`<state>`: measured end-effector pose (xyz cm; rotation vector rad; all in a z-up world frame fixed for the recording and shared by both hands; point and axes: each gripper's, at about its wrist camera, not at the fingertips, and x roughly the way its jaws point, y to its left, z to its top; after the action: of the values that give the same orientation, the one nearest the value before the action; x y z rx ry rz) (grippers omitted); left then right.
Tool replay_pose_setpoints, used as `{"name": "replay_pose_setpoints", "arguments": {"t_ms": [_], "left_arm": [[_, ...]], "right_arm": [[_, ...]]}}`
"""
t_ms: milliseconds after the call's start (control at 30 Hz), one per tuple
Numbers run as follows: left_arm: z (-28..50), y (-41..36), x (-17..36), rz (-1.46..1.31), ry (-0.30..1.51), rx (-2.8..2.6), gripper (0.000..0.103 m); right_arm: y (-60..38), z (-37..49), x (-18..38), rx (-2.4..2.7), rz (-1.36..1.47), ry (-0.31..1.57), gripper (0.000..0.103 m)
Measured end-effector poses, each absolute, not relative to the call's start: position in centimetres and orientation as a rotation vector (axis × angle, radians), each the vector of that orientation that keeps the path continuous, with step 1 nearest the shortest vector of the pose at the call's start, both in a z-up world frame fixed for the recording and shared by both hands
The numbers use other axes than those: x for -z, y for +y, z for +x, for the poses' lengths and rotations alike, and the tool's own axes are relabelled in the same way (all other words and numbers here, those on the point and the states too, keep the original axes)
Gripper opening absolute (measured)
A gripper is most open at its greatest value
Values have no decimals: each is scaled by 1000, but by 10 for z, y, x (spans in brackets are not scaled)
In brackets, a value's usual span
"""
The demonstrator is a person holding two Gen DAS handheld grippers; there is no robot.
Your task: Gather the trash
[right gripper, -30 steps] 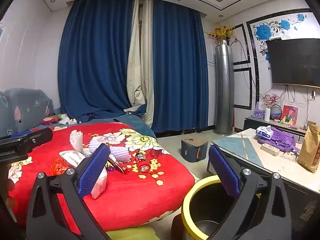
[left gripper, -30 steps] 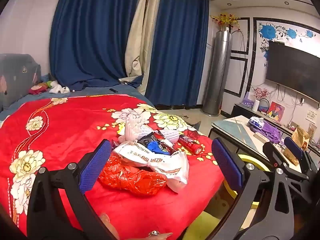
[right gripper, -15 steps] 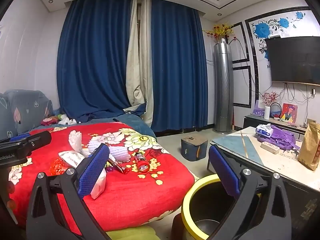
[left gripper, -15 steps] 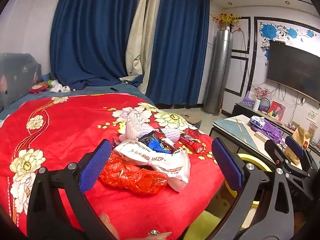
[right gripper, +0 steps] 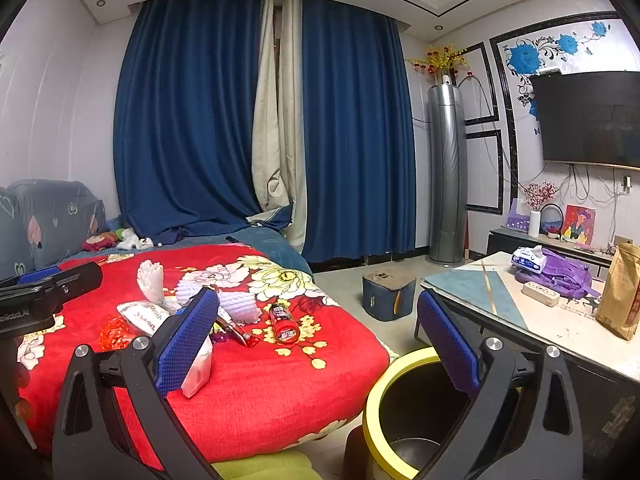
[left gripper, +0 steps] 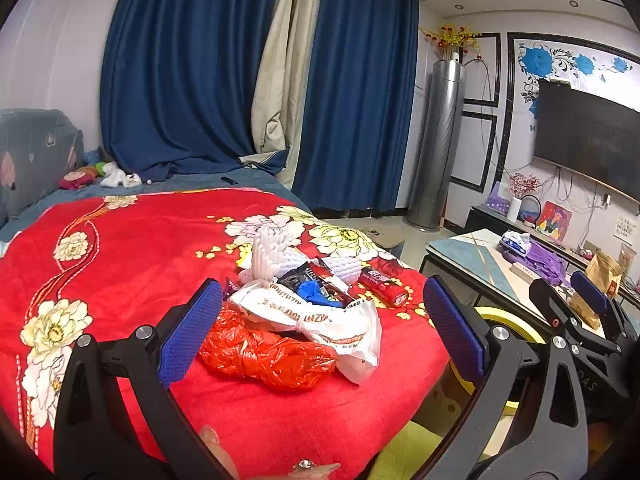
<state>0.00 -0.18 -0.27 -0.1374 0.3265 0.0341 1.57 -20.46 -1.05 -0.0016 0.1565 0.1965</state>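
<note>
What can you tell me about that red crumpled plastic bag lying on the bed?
The red plastic bag is thin, shiny, crinkled film, bunched into a loose, flattened wad. It lies on the red flowered blanket near the bed's front edge, at the near end of the litter pile. A white printed bag lies over its far side and touches it. The open left gripper frames it; neither jaw touches it. From the right wrist view only a bit shows.

Both the left gripper [left gripper: 320, 336] and the right gripper [right gripper: 316, 340] have black angular frames with silver screws, textured blue pads [left gripper: 188, 338] on the fingers, and white lettering on the side.
</note>
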Motion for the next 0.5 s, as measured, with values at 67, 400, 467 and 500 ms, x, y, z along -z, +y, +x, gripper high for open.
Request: {"name": "replay_pose_setpoints", "arguments": {"t_ms": [67,400,467,500], "left_arm": [[0,-2,3,-136,328,-36,92],[0,-1,3,-131,328,-40,92],[0,-1,3,-130,329,-39,92],[0,-1,3,-131,330,-40,92]], "right_arm": [[-204,17,11,-197,-2,158,97],[-204,18,11,-195,0,161,97],[-204,18,12,-196,2,161,97],[-204,18,12,-196,3,162,97]]}}
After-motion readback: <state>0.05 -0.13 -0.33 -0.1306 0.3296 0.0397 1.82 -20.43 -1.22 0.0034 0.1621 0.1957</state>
